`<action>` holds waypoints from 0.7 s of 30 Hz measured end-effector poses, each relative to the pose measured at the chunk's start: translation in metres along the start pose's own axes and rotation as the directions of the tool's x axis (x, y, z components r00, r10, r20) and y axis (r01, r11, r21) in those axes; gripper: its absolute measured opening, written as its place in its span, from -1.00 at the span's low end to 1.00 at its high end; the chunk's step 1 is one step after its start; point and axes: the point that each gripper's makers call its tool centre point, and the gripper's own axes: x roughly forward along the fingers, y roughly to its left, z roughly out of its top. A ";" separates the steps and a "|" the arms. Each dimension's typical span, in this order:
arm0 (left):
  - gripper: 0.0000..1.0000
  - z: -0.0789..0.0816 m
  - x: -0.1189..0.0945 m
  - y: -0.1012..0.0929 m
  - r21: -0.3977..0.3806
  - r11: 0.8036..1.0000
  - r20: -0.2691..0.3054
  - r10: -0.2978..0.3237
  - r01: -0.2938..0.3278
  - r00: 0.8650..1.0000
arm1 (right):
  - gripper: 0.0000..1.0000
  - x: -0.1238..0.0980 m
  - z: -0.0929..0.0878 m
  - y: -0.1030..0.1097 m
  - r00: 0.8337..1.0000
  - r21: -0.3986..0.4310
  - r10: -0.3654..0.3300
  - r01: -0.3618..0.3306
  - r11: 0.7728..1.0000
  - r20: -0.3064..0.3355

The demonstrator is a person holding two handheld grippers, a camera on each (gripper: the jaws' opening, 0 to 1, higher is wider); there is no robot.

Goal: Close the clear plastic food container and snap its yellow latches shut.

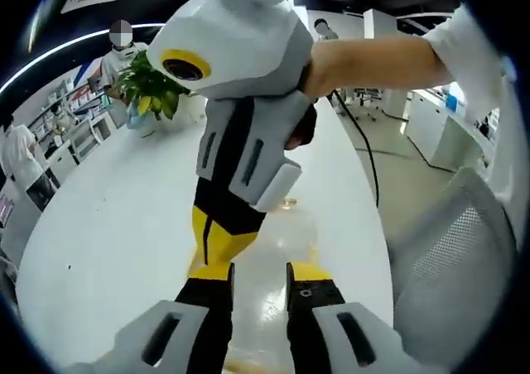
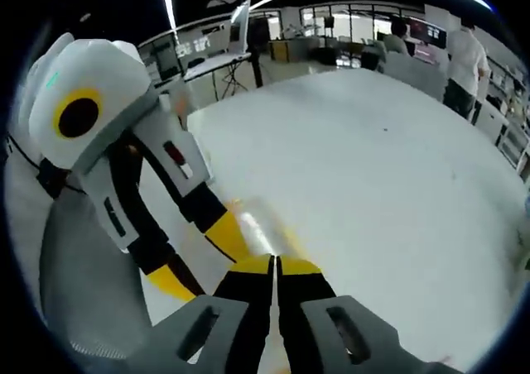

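Observation:
The clear plastic container [image 1: 286,242] lies on the white table [image 1: 124,225], faint and glossy, with a yellow trace at its edge. My left gripper [image 1: 258,276] is open, its yellow-tipped jaws standing apart over the container's near side. The right gripper [image 1: 217,233] comes down from above in the left gripper view, its yellow fingers together at the container's left part. In the right gripper view, my right gripper [image 2: 274,265] is shut with nothing seen between the jaws, its tips at the blurred container [image 2: 258,223]. The left gripper [image 2: 199,258] enters there from the left, fingers spread.
A potted plant [image 1: 153,88] stands at the far end of the table. A grey mesh chair [image 1: 460,275] is close on the right, beside a cable on the floor [image 1: 368,155]. People stand at desks and shelves around the room [image 2: 464,59].

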 end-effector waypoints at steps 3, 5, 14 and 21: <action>-0.63 0.000 0.001 0.000 0.000 1.000 0.003 -0.001 0.001 1.000 | -1.00 -0.001 0.000 -0.001 1.000 0.003 0.004 -0.004 1.000 0.001; -0.63 0.001 0.002 0.000 -0.001 1.000 0.004 -0.003 0.003 1.000 | -1.00 -0.001 -0.001 -0.001 1.000 0.001 0.002 -0.002 1.000 0.000; -0.63 0.001 0.002 -0.002 -0.006 1.000 0.006 -0.008 0.008 1.000 | -0.97 0.000 -0.002 -0.002 1.000 -0.014 -0.003 0.003 1.000 -0.001; -0.58 -0.006 0.004 -0.017 0.021 0.999 -0.009 -0.034 0.034 0.999 | -0.83 0.003 -0.001 -0.002 1.000 -0.032 -0.007 0.007 0.999 -0.002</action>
